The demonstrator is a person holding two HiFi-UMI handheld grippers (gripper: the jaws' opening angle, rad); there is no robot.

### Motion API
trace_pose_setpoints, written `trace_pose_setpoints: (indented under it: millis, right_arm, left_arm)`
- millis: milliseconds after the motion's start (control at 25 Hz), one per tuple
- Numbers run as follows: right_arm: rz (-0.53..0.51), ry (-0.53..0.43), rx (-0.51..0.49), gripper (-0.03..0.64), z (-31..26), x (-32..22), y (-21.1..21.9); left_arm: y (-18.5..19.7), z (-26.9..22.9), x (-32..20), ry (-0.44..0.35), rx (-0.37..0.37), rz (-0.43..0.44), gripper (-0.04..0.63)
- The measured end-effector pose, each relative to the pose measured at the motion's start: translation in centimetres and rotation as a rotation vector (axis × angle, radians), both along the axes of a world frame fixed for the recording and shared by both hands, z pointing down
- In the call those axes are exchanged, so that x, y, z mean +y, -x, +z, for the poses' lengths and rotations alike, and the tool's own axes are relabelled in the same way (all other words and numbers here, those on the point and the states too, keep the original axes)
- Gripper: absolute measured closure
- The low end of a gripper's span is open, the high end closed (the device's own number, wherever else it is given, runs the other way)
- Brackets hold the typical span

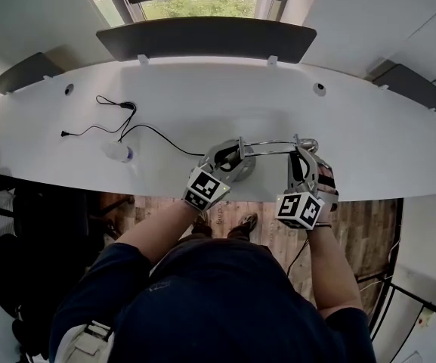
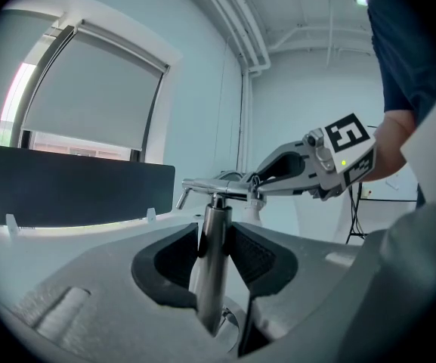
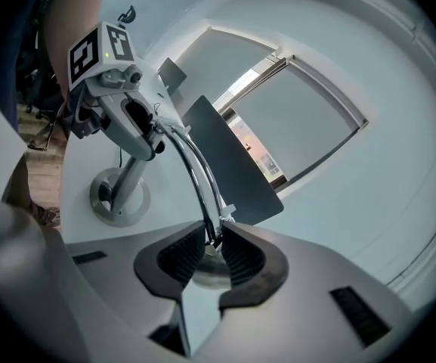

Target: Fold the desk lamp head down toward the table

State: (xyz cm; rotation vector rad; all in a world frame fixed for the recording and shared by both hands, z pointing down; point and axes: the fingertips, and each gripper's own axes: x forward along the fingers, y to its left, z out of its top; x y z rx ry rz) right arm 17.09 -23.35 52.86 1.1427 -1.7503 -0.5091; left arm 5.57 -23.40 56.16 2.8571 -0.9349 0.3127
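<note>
The desk lamp [image 1: 270, 147] stands at the near edge of the desk [image 1: 369, 127], right of a loose cable [image 1: 153, 133].

Left gripper [image 2: 214, 240]: fingers clamped on the upright chrome post [image 2: 210, 293], above the round base [image 3: 115, 199].

Right gripper [image 3: 211, 248]: fingers closed on the twin arm rods [image 3: 195, 172] where they meet the lamp head [image 3: 201, 272]. The head is out to the right of the post, not yet down at the desk.

Caution:
- The rods are thin and polished. A downward push may slide them through the fingers.
- If the left grip slackens, the base may tip or skid off the near edge.
- Forcing a stiff hinge may bend the rods.
</note>
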Motion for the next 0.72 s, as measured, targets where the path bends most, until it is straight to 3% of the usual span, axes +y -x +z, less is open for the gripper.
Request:
trace_pose_setpoints:
  millis: [400, 720]
  right_arm:
    - [0.044, 0.082, -0.218, 0.54, 4.9, -0.1, 0.8]
    - [0.092, 0.155, -0.43, 0.546, 7.4, 0.2, 1.8]
  left_arm:
    - [-0.1, 0.5, 0.0, -0.012, -0.053, -0.011, 0.465]
    - [-0.3, 0.6, 0.0, -0.009, -0.023, -0.027, 0.465]
